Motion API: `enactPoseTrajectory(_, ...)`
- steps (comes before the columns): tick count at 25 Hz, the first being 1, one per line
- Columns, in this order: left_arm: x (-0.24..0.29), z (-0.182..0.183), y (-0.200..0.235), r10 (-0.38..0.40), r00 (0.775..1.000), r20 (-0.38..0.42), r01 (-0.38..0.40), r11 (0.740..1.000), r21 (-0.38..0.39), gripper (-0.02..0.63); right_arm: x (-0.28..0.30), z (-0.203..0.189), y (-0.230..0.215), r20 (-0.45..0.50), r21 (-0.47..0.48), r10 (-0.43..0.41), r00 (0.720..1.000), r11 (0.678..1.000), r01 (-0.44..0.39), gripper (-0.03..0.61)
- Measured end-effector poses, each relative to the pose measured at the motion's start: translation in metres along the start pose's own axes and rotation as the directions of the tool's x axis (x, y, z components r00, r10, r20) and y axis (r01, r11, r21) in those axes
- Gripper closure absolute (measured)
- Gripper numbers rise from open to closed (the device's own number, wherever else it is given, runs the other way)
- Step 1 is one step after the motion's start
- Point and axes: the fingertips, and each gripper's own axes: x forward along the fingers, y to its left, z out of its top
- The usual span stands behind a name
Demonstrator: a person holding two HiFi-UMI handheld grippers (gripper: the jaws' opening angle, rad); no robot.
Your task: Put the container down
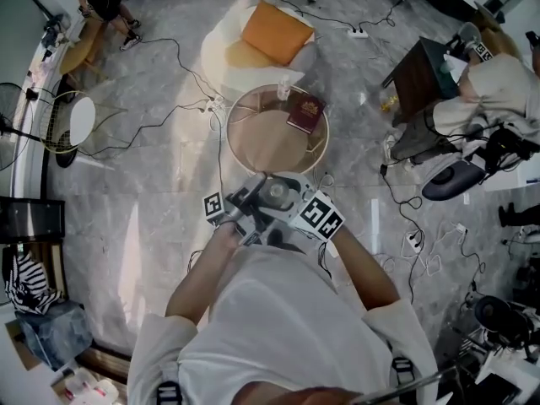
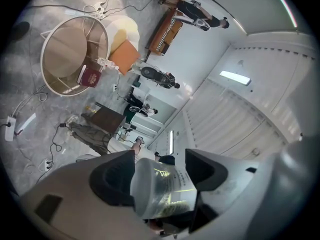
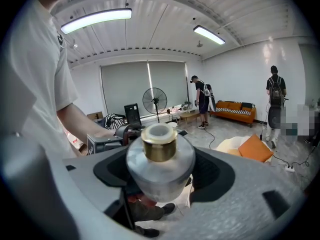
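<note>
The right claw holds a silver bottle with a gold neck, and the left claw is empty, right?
No. The left claw isn't empty: the left gripper view shows it shut on a clear cup. The right claw does hold the silver bottle with the gold neck.

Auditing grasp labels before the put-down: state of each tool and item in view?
left tool: shut on clear container.
clear container: gripped, off the table.
right tool: shut on gold-necked bottle top.
gold-necked bottle top: gripped, off the table.
round table: bears book.
book: closed, lying flat.
</note>
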Motion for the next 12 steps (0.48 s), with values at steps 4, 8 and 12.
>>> enactPoseTrajectory(4, 0.009, 0.028, -0.003, 0.015, 1.000, -0.025, -0.015, 1.000, -0.004, 0.324, 0.019, 0.015, -0.020, 0.025, 0.036, -0.012, 1.000, 0.999, 0.011, 0.241)
enactPoseTrajectory(8, 0.021, 0.060, -0.007, 0.026, 0.999, -0.045, -0.027, 0.999, -0.036, 0.324, 0.041, 0.022, -0.047, 0.005, 0.061, -0.034, 0.999, 0.998, 0.033, 0.241)
enactPoseTrajectory(12, 0.035, 0.096, -0.010, 0.041, 0.997, -0.070, -0.044, 0.998, -0.051, 0.324, 0.063, 0.030, -0.079, -0.014, 0.083, -0.059, 0.998, 0.995, 0.060, 0.241)
